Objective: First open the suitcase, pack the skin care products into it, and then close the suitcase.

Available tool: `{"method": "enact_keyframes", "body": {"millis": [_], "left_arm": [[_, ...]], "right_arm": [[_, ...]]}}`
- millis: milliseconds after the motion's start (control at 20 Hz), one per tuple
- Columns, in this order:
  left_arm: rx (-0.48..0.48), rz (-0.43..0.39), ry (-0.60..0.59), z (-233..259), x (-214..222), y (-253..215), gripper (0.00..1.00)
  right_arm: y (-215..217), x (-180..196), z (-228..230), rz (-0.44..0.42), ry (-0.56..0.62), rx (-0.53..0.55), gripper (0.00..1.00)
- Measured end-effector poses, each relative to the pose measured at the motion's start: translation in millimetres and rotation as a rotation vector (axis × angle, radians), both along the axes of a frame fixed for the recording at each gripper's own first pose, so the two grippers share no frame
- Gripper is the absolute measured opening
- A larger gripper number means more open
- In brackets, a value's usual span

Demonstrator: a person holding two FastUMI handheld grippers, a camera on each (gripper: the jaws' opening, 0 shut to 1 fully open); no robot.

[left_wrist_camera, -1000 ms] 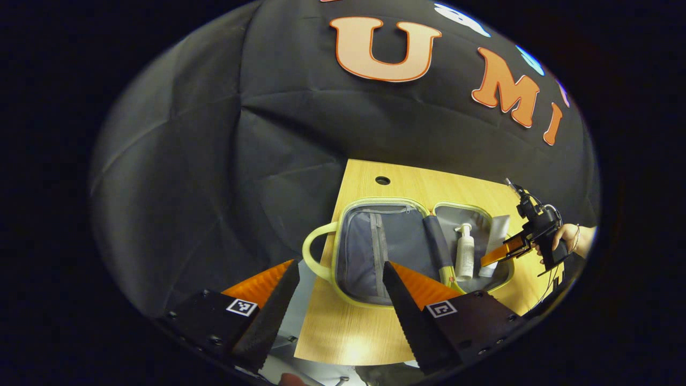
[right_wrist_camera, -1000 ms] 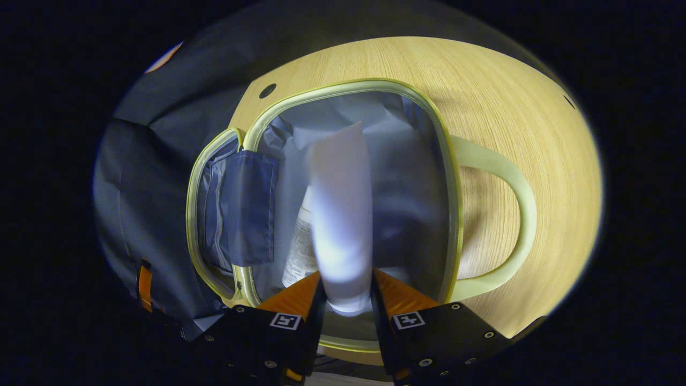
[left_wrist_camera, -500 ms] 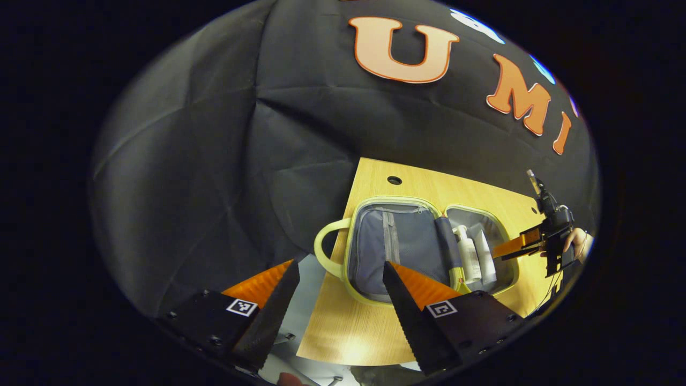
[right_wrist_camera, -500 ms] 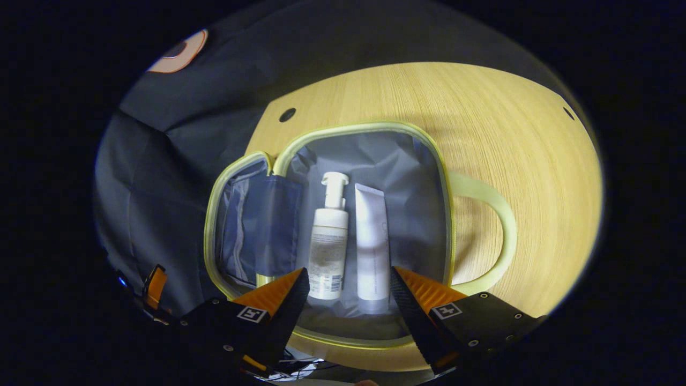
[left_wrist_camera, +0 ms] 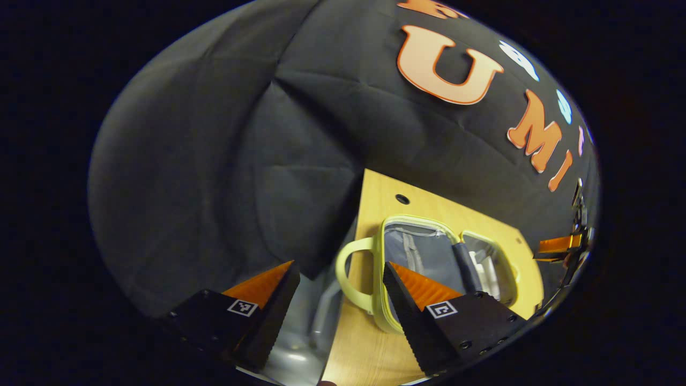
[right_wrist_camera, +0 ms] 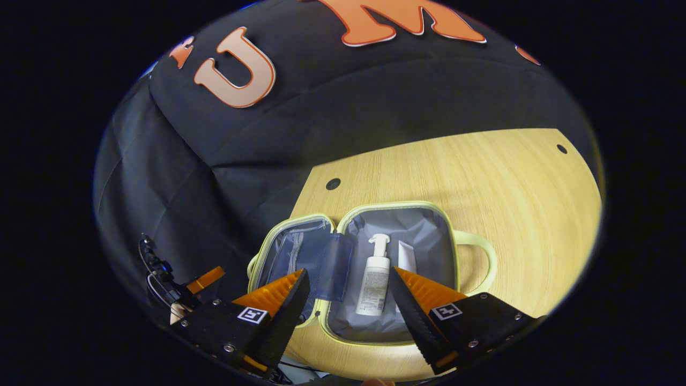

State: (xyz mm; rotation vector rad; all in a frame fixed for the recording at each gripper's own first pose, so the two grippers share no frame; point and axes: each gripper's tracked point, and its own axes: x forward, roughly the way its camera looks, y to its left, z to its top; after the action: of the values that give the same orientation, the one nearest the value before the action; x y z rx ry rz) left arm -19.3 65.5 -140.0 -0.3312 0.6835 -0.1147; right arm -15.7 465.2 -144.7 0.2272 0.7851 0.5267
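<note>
The right gripper [right_wrist_camera: 348, 281], empty and spread, had risen from the tube [right_wrist_camera: 407, 258] beside the pump bottle [right_wrist_camera: 375, 279]; left gripper [left_wrist_camera: 341, 276] stayed agape.

Both views are dim overall, with light falling from above onto the pale wooden table [right_wrist_camera: 498, 182], which is the brightest surface ahead of the right hand-held gripper [right_wrist_camera: 348, 300]. The lime-edged, grey-lined open suitcase [right_wrist_camera: 399, 327] casts a soft shadow beyond its handle. The black cloth wall [left_wrist_camera: 225, 161] absorbs light, showing only faint creases. Fisheye distortion bends the table edges strongly toward the rim. In the left gripper view the suitcase [left_wrist_camera: 386, 311] just ahead of the left hand-held gripper [left_wrist_camera: 340, 284] looks small and slightly soft; no glare is evident.
</note>
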Motion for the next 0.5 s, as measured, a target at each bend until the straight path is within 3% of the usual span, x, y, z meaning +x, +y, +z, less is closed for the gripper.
{"method": "enact_keyframes", "body": {"millis": [250, 500], "left_arm": [[-0.246, 0.011, 0.078, -65.9, 27.7, -8.8, 0.98], [-0.362, -0.014, 0.104, -90.3, 47.0, -29.9, 0.96]], "right_arm": [[-25.3, -12.1, 2.2, -0.066, -0.041, -0.072, 0.96], [-61.6, -17.5, -8.0, -0.165, -0.009, -0.112, 0.96]]}}
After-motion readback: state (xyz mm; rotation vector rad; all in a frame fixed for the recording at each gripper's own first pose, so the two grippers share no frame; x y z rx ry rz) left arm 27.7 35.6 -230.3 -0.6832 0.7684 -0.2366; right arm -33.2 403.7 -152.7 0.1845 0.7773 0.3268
